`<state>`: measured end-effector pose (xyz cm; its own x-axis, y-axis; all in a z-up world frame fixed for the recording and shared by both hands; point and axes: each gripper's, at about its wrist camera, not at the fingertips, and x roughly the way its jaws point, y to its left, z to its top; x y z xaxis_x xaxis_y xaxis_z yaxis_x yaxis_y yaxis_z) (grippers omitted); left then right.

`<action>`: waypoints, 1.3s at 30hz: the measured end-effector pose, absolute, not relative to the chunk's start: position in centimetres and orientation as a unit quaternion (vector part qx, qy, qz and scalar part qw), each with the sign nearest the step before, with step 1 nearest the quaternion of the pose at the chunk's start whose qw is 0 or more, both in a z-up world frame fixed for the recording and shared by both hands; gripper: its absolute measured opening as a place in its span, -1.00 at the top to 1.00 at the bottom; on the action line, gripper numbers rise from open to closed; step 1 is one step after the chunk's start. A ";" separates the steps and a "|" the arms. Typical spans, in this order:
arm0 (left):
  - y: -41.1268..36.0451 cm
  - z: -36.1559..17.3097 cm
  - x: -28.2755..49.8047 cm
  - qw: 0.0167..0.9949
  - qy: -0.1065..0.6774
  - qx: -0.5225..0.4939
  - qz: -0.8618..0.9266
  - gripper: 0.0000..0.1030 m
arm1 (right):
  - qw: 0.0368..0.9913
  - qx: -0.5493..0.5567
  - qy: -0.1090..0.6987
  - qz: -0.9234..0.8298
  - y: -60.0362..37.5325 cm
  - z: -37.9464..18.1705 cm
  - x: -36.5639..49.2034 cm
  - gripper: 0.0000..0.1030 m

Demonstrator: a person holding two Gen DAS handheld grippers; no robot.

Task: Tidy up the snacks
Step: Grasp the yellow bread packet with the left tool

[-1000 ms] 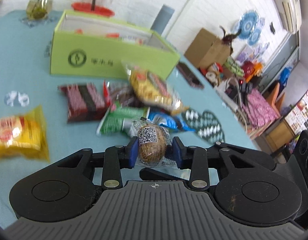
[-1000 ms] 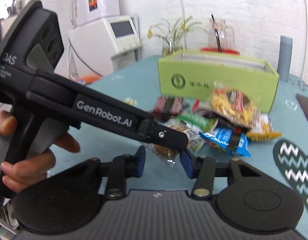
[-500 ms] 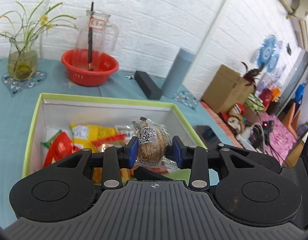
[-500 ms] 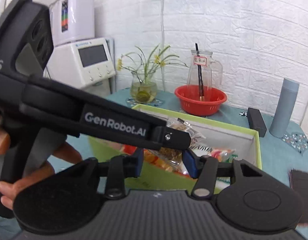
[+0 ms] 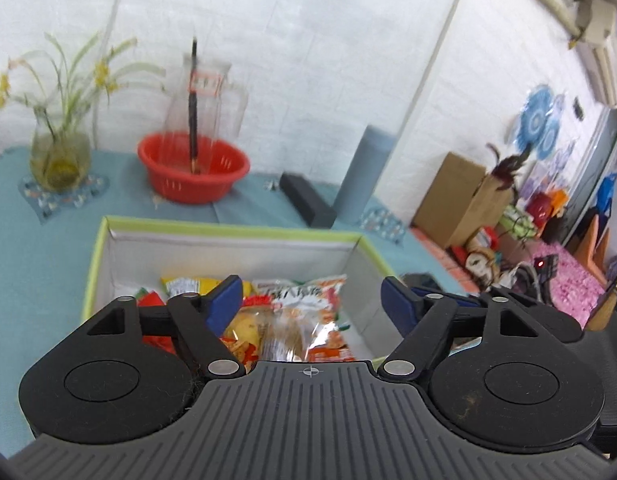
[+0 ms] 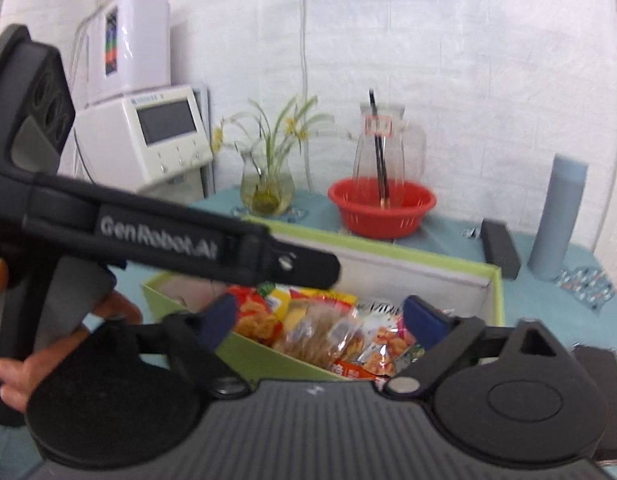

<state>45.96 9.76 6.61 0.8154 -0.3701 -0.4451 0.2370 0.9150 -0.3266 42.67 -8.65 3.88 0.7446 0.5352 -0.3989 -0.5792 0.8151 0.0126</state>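
Observation:
A green box (image 5: 236, 229) with a white inside stands on the teal table and holds several snack packets. My left gripper (image 5: 312, 298) is open above the box. The clear-wrapped brown cake (image 5: 286, 338) lies on the other packets just below its jaws. My right gripper (image 6: 320, 318) is open and empty, held over the box's near corner (image 6: 494, 280). The cake also shows in the right wrist view (image 6: 320, 338). The left gripper's black body (image 6: 156, 236) crosses that view at the left, held by a hand.
Behind the box stand a red basket (image 5: 193, 168) with a glass jug, a flower vase (image 5: 60, 156), a grey-blue cylinder (image 5: 358, 176) and a black bar (image 5: 306, 199). A white machine (image 6: 148, 136) stands off the table's far left. A dark flat object (image 6: 602, 396) lies right.
My left gripper carried the cake from the snack pile to above the box, then opened; the cake dropped onto the packets. My right gripper followed and its jaws opened wider.

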 end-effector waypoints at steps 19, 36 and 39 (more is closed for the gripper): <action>22.8 0.3 25.8 0.939 0.266 -0.219 0.001 -0.49 | 0.870 -0.026 0.271 0.411 -1.1 -2.6 26.6 -0.99; 24.6 -3.9 26.9 0.900 0.344 -0.264 -0.031 -0.06 | 0.777 -0.187 0.305 0.519 9.6 -5.1 30.0 -0.99; 21.9 -4.0 27.2 0.900 0.356 -0.242 -0.064 -0.07 | 0.803 -0.169 0.317 0.476 7.4 -5.2 27.6 -0.99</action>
